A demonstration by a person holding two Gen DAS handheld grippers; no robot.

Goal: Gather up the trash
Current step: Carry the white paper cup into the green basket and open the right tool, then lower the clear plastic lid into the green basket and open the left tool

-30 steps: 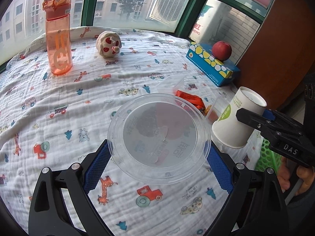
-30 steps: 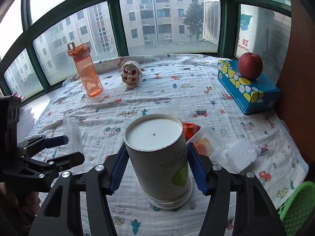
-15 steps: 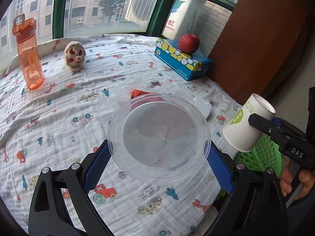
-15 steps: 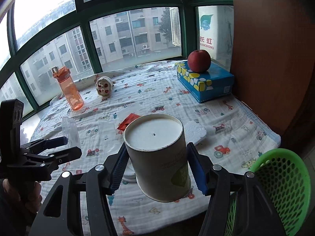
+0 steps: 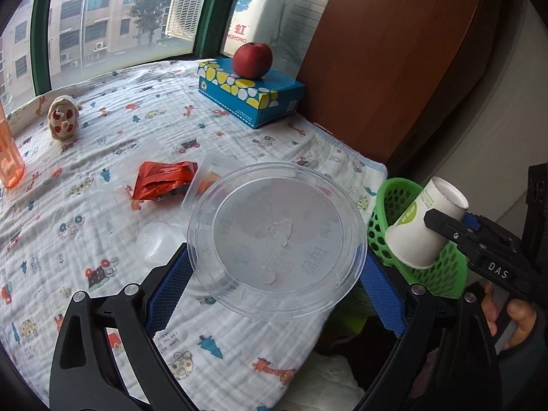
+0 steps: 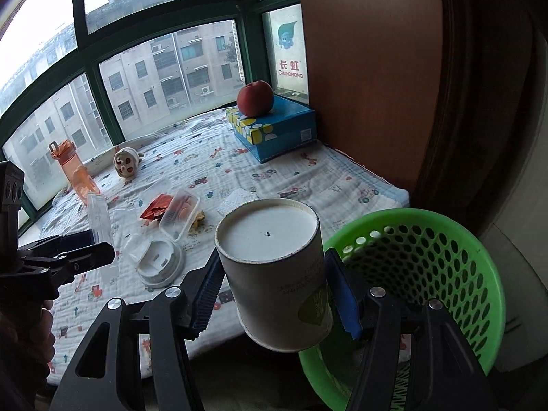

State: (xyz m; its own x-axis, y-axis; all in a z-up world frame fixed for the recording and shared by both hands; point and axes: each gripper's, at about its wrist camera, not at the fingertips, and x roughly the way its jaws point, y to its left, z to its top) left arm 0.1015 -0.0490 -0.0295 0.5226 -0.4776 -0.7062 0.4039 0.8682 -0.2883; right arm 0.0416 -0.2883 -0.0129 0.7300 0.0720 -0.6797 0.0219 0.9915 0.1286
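My left gripper [image 5: 274, 274] is shut on a clear round plastic container [image 5: 277, 239], held above the bed's right front edge. My right gripper [image 6: 274, 294] is shut on a white paper cup [image 6: 274, 270], bottom toward the camera, held beside the green perforated trash basket [image 6: 445, 274]. In the left wrist view the cup [image 5: 424, 229] hangs over the basket [image 5: 394, 205]. On the bed lie a red snack wrapper [image 5: 161, 179], a small clear tray with orange scraps [image 6: 179, 214], a white round lid [image 6: 161, 267] and a clear lid [image 5: 157, 239].
A blue tissue box [image 5: 250, 96] with a red apple [image 5: 252, 55] stands at the back right by a brown wooden panel [image 6: 370, 68]. An orange bottle [image 6: 70, 167] and a small plush toy [image 5: 62, 120] stand near the window.
Both grippers have moved right, off the bed's middle toward the green basket, each still holding its item. The basket now shows close under the cup.
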